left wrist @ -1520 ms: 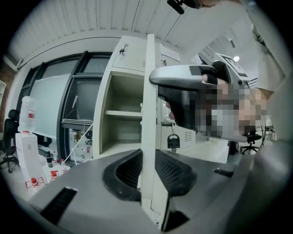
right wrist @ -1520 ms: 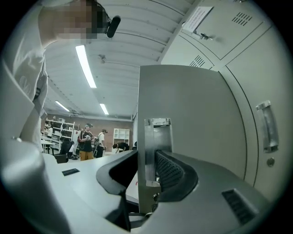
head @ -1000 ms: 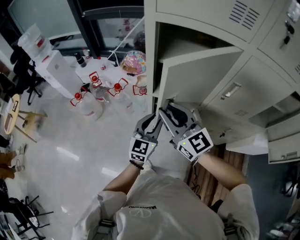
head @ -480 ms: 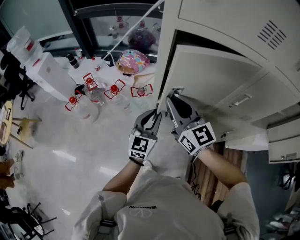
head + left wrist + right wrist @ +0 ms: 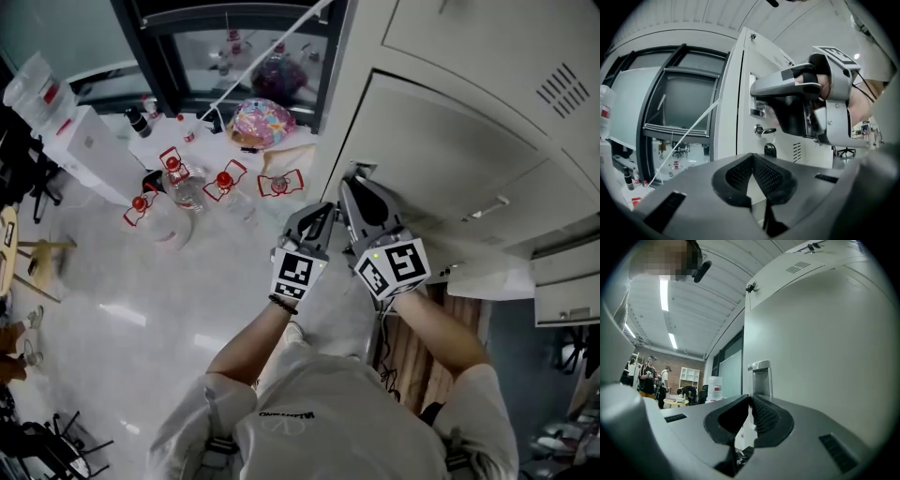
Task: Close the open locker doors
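Pale glossy floor (image 5: 122, 319) with glare streaks on it, and a big dark-framed window (image 5: 234, 37) on the far side. Clear water jugs (image 5: 183, 187) with red caps sit near it, white boxes (image 5: 89, 141) to their left. Way off there's a brick wall (image 5: 651, 357), a white shelf (image 5: 689, 377) and ceiling strip lights (image 5: 664, 294).

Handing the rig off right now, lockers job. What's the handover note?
Left gripper: shut, empty, beside the right one near the cabinet edge.
Right gripper: jaws closing, nothing between them, tips at the free edge of the upper locker door.
Done: that door is pushed almost flush; cannot tell if it has latched.
To do: press it home, then close the lower locker door that stands open further right.
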